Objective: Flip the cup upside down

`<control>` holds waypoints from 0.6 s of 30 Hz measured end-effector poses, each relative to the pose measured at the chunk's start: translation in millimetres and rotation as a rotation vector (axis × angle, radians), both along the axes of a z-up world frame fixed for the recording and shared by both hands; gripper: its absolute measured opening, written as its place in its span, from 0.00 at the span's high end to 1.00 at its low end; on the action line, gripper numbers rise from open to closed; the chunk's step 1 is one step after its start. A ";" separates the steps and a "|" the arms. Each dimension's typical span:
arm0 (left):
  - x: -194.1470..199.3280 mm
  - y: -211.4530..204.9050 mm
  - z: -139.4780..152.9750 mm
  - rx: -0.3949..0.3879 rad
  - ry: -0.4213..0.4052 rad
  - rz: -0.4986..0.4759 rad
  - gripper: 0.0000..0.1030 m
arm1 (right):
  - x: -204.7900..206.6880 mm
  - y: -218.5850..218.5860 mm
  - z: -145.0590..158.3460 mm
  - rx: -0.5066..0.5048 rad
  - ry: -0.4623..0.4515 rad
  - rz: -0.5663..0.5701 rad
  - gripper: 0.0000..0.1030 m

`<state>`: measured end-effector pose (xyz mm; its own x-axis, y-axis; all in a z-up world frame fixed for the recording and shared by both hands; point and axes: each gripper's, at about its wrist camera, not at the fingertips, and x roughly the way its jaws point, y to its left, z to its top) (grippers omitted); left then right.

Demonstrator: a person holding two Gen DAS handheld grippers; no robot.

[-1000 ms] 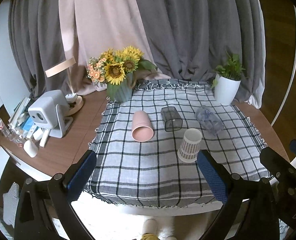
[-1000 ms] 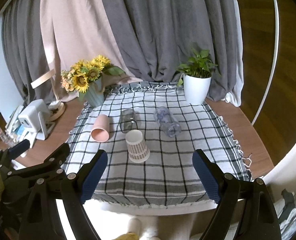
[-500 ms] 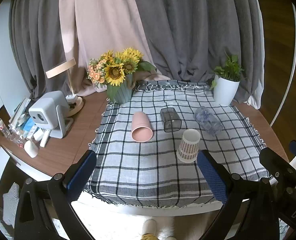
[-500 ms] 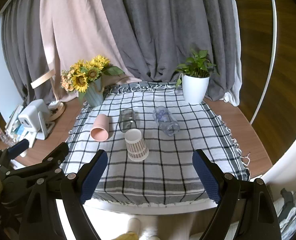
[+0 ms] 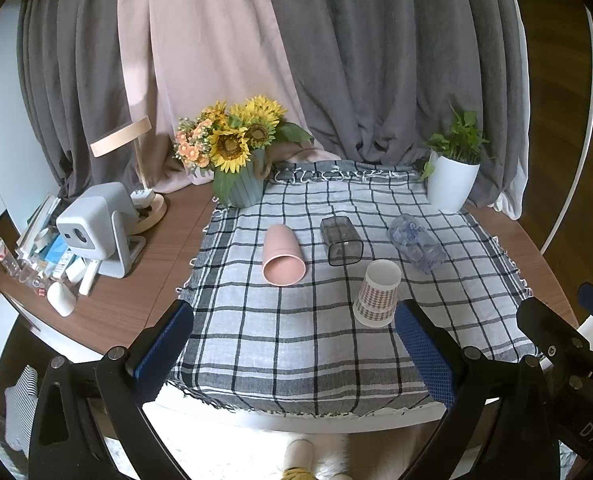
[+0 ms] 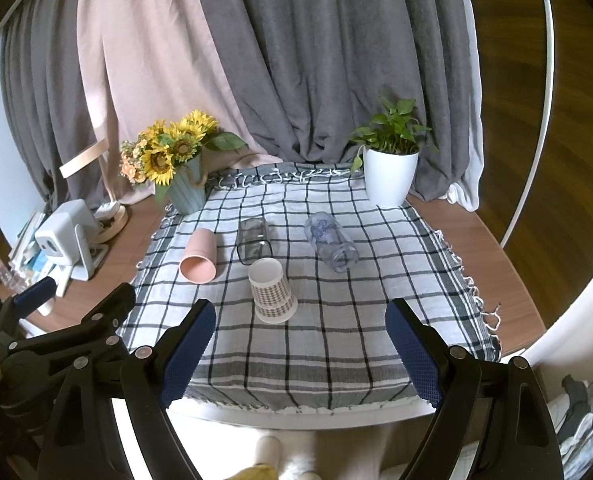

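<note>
We count four cups on the checked cloth: one pink cup, one dark clear cup, one clear printed cup and one patterned paper cup. We count two plants: one sunflower vase and one white pot. We see two tools.

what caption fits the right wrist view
Open right gripper facing an upside-down paper cup on the checked cloth.

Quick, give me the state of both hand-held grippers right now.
Left hand-held gripper: open, holding nothing, short of the checked cloth.
Right hand-held gripper: open, holding nothing.
</note>
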<state>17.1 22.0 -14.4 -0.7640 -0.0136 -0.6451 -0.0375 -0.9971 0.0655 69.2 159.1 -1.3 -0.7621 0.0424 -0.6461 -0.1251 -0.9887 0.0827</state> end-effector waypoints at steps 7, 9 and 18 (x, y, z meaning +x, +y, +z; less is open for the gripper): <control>-1.9 -3.5 0.9 0.008 0.004 0.006 0.00 | -2.9 -4.0 -2.1 -0.005 -0.006 0.008 0.16; -1.3 -4.2 0.7 0.008 0.004 0.007 0.00 | -2.7 -5.0 -2.0 -0.003 -0.005 0.008 0.16; -1.9 -3.4 1.5 0.009 0.004 0.001 0.00 | -2.8 -4.7 -2.4 -0.004 -0.007 0.001 0.16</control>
